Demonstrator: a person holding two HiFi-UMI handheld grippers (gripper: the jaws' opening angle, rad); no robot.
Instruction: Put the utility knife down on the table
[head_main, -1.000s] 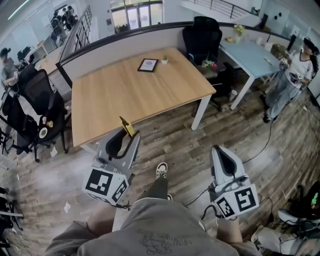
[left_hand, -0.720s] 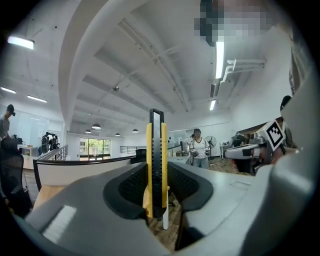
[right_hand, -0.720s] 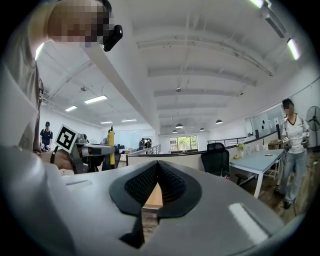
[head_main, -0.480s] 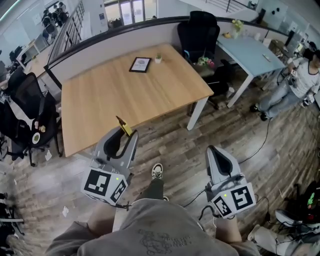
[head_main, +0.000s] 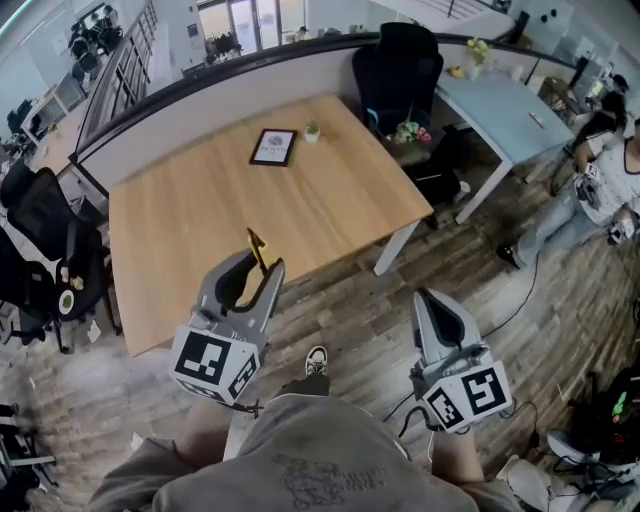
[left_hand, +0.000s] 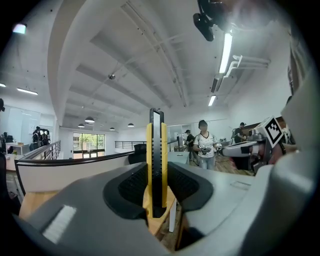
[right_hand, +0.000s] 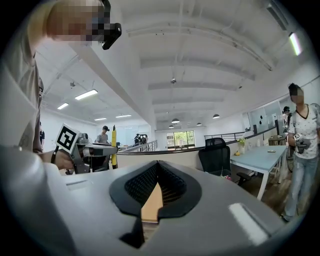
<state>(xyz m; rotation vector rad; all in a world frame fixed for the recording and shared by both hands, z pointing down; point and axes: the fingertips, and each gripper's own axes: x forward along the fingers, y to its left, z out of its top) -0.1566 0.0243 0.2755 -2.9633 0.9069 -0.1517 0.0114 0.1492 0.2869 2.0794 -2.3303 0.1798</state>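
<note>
The wooden counter (head_main: 250, 210) stands ahead. The left gripper (head_main: 258, 268) clamps the yellow utility knife (head_main: 259, 250) upright near the counter's front edge, while the right gripper (head_main: 432, 305) hangs pinched together on nothing. Best to reach well over the counter, lay the knife flat and low, then release.

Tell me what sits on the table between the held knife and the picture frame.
Nothing: in the head view, only bare table lies between the knife, clamped in the left gripper, and the frame.
</note>
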